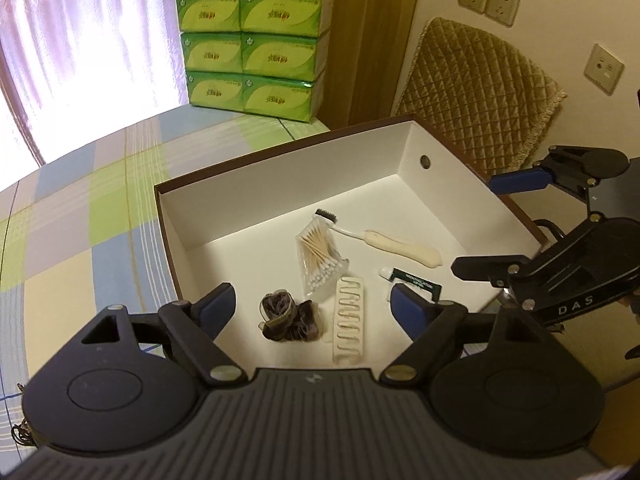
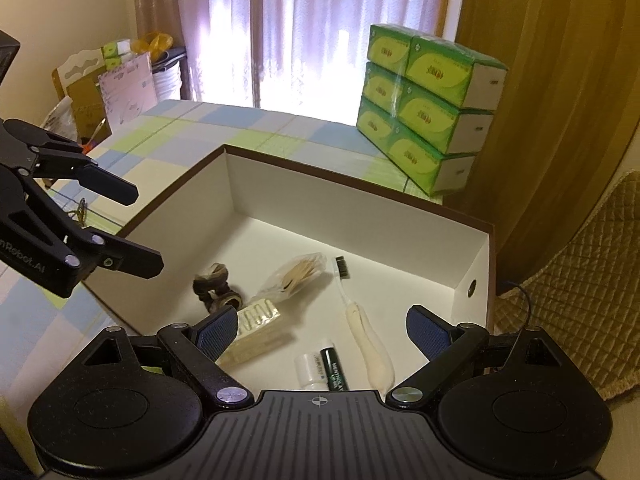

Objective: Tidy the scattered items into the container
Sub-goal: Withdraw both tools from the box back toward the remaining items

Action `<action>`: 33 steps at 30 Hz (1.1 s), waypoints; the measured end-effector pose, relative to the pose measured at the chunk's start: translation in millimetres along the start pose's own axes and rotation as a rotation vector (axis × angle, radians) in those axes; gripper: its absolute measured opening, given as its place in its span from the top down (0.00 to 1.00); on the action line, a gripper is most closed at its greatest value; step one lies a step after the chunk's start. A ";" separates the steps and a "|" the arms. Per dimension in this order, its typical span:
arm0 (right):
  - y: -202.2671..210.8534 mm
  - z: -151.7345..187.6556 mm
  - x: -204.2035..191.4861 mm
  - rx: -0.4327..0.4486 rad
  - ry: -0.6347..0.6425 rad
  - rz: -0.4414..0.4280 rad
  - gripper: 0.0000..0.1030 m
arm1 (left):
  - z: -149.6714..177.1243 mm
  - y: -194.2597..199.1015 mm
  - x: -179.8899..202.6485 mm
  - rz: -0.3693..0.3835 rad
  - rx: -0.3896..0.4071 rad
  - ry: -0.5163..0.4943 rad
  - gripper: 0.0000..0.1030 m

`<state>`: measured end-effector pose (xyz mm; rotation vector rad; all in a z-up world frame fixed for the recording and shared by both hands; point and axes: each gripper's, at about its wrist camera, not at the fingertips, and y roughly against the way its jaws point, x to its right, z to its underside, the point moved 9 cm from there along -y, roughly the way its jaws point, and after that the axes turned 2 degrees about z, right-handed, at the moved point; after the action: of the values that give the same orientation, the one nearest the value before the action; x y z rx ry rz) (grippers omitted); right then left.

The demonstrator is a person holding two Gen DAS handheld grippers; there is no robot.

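Behind the box (image 1: 168, 216), stacked tissue packs (image 1: 252, 48) are sitting on the checked cloth (image 1: 80, 200); inside are lying toothbrush (image 1: 384, 240), cotton swabs (image 1: 320, 256), scrunchie (image 1: 290, 316) and tube (image 1: 412, 278). Left gripper (image 1: 316, 308) and right gripper (image 2: 320, 328) are hovering spread, empty.

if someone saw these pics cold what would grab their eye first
Probably the big white-lined box with a brown rim, on the checked cloth, holding a toothbrush, a bag of cotton swabs, a dark hair scrunchie, a pale comb-like piece and a small dark tube. Next, the stack of bright green tissue packs behind it by the curtain. Both tools, left and right, hang open over the box, holding nothing.
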<state>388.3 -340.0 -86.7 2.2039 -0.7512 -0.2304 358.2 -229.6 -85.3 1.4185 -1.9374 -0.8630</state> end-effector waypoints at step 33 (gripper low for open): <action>31.3 37.6 -133.3 -0.043 -0.175 -0.011 0.07 | 90.9 109.7 -62.5 0.006 0.041 -0.001 0.10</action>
<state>252.1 -301.9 -99.1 2.1666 -0.8213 -0.4461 240.9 -130.2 -61.2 1.4348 -1.9697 -0.8255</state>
